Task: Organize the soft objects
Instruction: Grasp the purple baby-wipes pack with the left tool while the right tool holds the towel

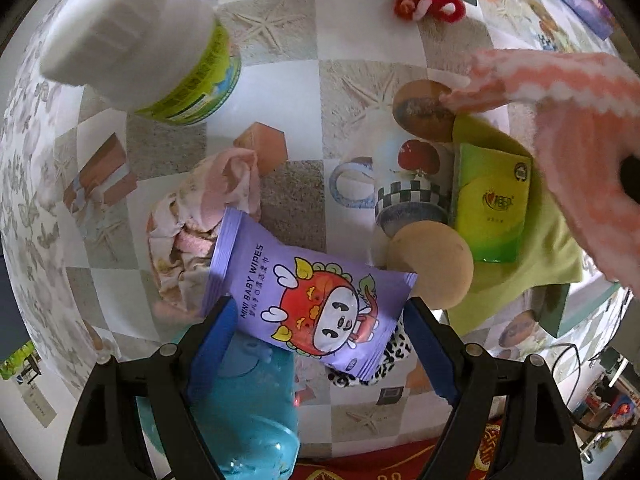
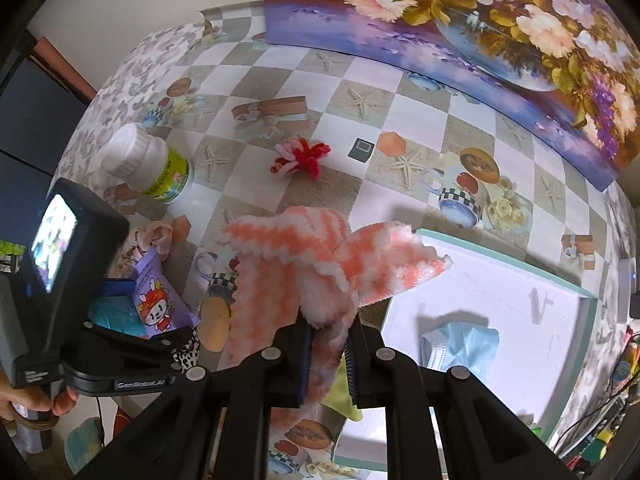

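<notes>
Both looking steeply down along own fingers, close over the checked tablecloth (image 1: 280, 80). Shared ahead of each pair: white bottle (image 1: 160, 52), purple wipes pack (image 1: 312, 304), red yarn flower (image 2: 302, 160), pink-and-white cloth (image 2: 304, 264).

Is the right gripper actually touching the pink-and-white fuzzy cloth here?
Touching. The right wrist view shows the right gripper closed on the pink-and-white fuzzy cloth, both pads pressing its bunched lower end, the rest flaring beyond the fingers.

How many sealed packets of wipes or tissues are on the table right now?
2. The purple baby wipes pack lies between the open left gripper's fingers; the green tissue pack lies on the green cloth. Others may be hidden.
</notes>
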Tool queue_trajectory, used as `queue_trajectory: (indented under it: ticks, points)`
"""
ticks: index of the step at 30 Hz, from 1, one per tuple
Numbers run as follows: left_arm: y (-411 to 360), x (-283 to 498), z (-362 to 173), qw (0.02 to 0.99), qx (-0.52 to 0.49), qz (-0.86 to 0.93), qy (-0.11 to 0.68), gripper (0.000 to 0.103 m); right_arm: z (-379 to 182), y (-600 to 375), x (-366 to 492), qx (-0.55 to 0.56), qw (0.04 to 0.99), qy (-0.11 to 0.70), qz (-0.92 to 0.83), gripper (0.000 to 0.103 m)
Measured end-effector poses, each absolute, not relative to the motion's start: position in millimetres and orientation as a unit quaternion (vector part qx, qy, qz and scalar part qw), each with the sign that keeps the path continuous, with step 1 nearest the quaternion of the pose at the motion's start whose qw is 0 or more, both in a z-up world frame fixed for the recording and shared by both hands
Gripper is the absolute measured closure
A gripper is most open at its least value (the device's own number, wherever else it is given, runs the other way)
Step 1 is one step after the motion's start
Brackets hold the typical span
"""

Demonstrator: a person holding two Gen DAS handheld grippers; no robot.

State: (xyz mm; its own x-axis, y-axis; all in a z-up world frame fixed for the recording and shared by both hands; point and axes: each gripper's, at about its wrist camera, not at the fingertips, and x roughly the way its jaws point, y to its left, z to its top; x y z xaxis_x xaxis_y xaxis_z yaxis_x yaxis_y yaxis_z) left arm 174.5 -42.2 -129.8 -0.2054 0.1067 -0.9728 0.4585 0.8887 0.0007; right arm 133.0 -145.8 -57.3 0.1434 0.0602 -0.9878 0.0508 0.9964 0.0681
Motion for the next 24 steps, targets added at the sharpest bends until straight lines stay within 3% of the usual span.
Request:
queue_trajectory:
  ticks: [14, 24]
  points:
    - [-42, 178, -133, 0.612, 0.170, -0.148, 0.758, 0.020, -59, -151, 128, 0.049, 0.753, 0.656, 0.004, 0.088]
    - [-20, 187, -93, 0.639, 0.116, -0.151, 0.745, 0.051, -48, -158, 118, 0.054, 0.756, 0.652, -0.001, 0.088]
